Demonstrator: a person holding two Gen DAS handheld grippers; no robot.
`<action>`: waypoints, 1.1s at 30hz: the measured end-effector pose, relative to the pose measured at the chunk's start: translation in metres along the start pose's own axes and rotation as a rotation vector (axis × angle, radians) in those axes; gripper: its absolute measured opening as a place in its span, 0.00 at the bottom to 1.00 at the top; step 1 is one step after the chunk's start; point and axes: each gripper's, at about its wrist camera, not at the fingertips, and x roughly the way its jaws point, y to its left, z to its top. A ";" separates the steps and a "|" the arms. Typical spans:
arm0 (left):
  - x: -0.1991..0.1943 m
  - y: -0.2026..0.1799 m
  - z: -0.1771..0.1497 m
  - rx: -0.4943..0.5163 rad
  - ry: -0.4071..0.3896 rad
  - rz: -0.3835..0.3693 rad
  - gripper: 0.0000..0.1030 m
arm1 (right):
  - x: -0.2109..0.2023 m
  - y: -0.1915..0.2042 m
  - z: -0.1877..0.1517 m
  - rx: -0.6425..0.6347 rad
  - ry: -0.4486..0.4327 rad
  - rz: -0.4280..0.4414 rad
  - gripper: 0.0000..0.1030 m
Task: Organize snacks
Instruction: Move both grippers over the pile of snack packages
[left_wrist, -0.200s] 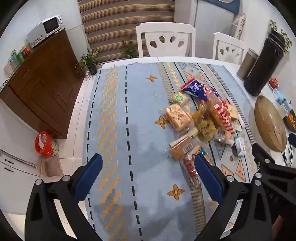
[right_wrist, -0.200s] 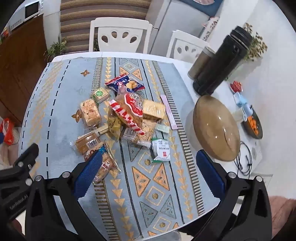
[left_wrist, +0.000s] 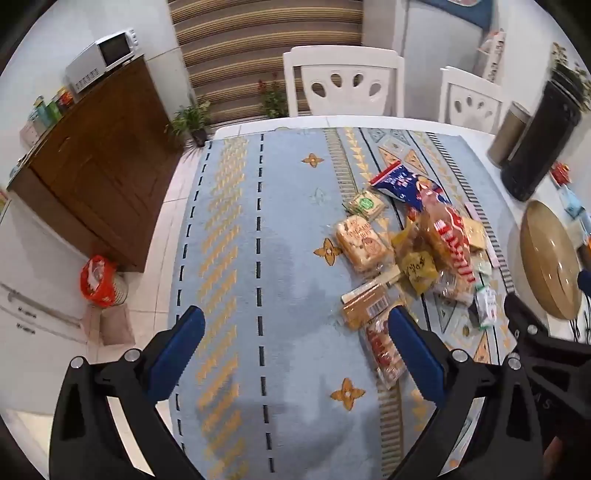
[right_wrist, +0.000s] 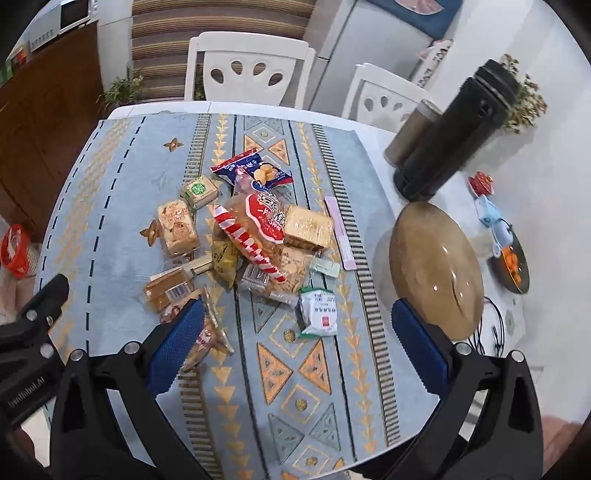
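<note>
A heap of wrapped snacks (right_wrist: 255, 240) lies in the middle of the blue patterned tablecloth (right_wrist: 314, 387): a red-and-white bread bag (right_wrist: 258, 229), a blue packet (right_wrist: 251, 170), a toast pack (left_wrist: 360, 242), a white-and-green sachet (right_wrist: 318, 312). A brown glass bowl (right_wrist: 436, 269) stands to their right. My left gripper (left_wrist: 295, 343) hovers open above the cloth, left of the heap (left_wrist: 413, 251). My right gripper (right_wrist: 295, 332) hangs open over the near edge of the heap, holding nothing.
A tall black flask (right_wrist: 454, 136) and a metal cup (right_wrist: 410, 133) stand at the table's back right. A small dish of orange food (right_wrist: 511, 264) and cables sit beyond the bowl. Two white chairs (right_wrist: 247, 66) face the far side. A wooden sideboard (left_wrist: 96, 162) stands left.
Both views have shifted only slightly; both grippers stay open and the snacks lie where they were.
</note>
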 end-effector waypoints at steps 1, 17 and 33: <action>0.001 -0.006 0.002 -0.007 0.003 0.016 0.95 | 0.006 -0.006 0.001 -0.010 0.003 0.010 0.97; 0.010 -0.109 0.014 -0.077 0.065 0.042 0.95 | 0.080 -0.118 0.013 -0.080 0.060 0.075 0.97; 0.037 -0.066 0.001 -0.246 0.134 -0.075 0.95 | 0.075 -0.096 0.036 -0.239 0.048 0.080 0.97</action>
